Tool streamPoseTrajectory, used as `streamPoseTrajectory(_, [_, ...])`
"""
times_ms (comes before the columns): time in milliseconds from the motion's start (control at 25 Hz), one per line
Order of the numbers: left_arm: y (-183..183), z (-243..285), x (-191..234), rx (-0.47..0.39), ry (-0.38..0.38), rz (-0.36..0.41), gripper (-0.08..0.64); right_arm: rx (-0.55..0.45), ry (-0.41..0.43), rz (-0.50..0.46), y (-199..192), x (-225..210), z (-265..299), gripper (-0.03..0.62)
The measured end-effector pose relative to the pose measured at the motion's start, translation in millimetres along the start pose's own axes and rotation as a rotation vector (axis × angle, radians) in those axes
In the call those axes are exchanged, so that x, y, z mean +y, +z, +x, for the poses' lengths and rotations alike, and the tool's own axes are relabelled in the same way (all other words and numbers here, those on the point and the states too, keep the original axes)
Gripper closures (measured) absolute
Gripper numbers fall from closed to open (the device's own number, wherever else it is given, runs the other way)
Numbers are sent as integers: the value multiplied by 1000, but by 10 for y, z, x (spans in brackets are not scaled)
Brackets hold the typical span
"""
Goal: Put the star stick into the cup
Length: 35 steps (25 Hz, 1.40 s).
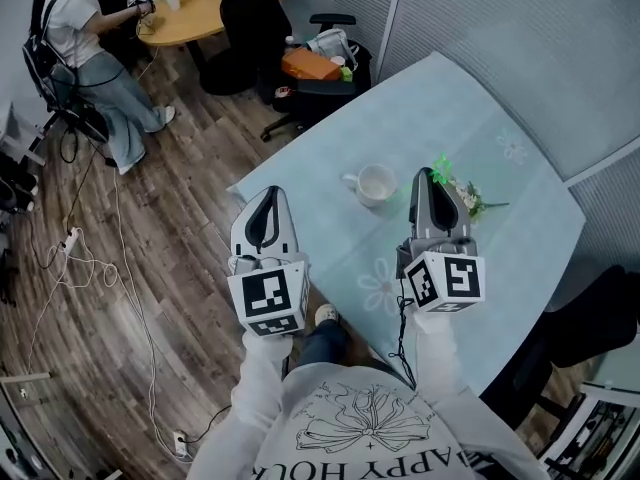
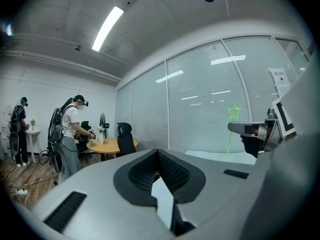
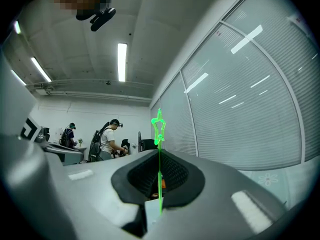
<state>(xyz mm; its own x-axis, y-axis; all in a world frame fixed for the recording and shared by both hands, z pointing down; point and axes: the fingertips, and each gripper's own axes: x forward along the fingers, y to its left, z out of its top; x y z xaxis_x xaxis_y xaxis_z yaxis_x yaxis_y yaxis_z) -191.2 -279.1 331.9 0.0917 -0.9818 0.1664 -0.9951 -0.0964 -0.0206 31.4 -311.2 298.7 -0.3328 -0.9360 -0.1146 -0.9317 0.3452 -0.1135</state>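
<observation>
My right gripper is shut on the thin green star stick. The stick stands upright between the jaws with its star above the tips. A white cup with a handle stands on the pale blue table, just left of the right gripper's tip and below it. The cup shows in neither gripper view. My left gripper is shut with nothing in it, and is held over the table's near left edge. In the left gripper view the star and the right gripper show at the right.
A small flower sprig lies on the table right of the right gripper. An office chair with bags stands beyond the table's far edge. A person sits at a round wooden table. Cables run over the floor. Glass walls close the right side.
</observation>
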Motion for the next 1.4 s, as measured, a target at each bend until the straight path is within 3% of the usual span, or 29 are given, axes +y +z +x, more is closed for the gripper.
streamPoseTrajectory(680, [-328, 703, -102, 45, -52, 7, 554, 39, 4, 31, -422, -257, 583, 578])
streamPoseTrajectory(1400, [-950, 1273, -362, 159, -66, 10, 554, 220, 4, 81, -1432, -581, 948, 578])
